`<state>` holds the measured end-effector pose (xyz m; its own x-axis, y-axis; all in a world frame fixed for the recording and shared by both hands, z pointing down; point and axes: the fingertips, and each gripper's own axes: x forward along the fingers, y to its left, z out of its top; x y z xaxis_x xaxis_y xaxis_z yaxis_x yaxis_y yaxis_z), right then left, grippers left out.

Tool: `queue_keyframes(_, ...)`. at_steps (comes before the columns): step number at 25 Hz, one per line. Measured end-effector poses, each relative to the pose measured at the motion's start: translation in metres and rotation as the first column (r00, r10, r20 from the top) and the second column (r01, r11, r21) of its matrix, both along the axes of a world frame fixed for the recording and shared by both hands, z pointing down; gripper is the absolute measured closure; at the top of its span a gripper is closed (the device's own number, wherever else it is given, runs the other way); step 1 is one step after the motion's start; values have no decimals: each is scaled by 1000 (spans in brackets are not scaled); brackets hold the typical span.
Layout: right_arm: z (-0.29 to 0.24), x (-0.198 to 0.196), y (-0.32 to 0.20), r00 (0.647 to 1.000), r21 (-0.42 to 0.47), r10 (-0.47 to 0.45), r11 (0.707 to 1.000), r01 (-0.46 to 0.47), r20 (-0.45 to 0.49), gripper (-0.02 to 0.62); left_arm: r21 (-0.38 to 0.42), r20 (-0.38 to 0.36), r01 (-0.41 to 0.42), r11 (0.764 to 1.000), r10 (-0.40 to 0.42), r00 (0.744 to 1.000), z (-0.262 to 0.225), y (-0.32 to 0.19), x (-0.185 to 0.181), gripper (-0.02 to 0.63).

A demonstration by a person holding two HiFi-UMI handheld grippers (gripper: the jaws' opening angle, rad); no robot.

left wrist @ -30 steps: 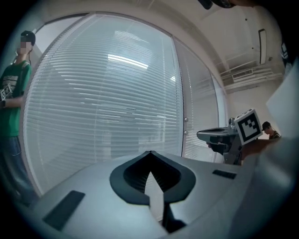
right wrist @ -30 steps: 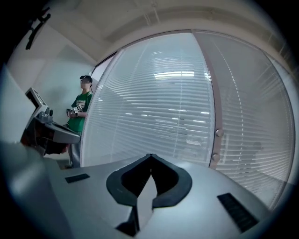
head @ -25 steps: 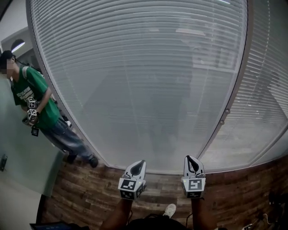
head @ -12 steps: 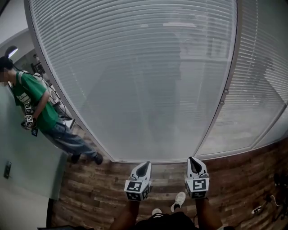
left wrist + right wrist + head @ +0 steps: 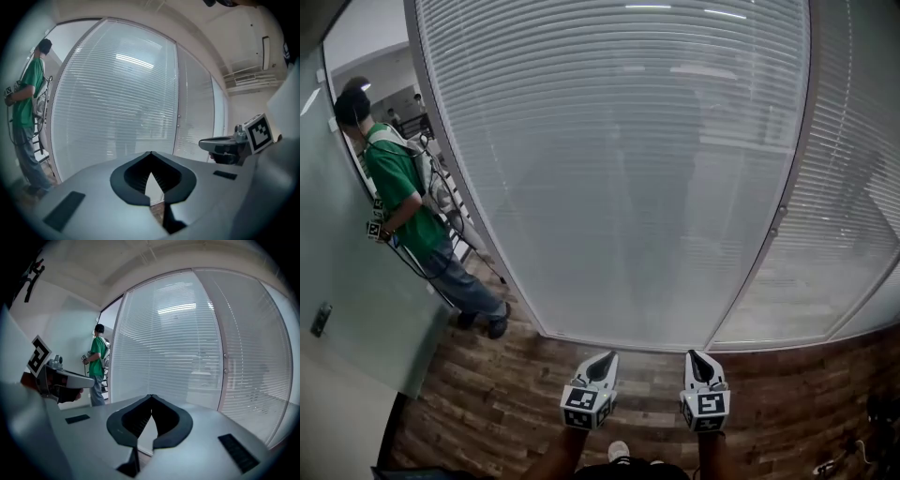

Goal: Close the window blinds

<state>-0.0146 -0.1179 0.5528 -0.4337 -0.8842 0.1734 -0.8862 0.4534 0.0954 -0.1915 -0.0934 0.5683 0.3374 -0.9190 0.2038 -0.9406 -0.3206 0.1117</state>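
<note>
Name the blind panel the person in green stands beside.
The wide panel left of the frame post: the person in green stands at its left edge; the right panel is farther.

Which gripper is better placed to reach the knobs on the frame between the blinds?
Probably right: the right gripper sits just below the foot of the frame, nearer the knobs; the left gripper is farther left. Both have shut, empty jaws.

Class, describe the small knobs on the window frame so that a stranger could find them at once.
Face the wall of white blinds. Find the grey upright post that divides the two blind-covered panes. Around mid-height on it sit two small round knobs, one just above the other, the only things sticking out of the otherwise plain frame.
</note>
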Motion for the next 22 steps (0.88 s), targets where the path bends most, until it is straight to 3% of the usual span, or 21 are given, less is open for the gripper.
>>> queue_keyframes(7,-13,19,30,992,-3,-52,999,53,111,592,-16,13,1,1000,0,1000,5,26,43,611)
queue_keyframes(16,18,89,64,998,-40,0,999,3,70,592,-51,29,18,999,-16,999,26,70,84,611)
queue_keyframes(22,27,104,86,997,-35,-6,999,8,78,592,-31,18,35,999,-35,999,23,92,101,611)
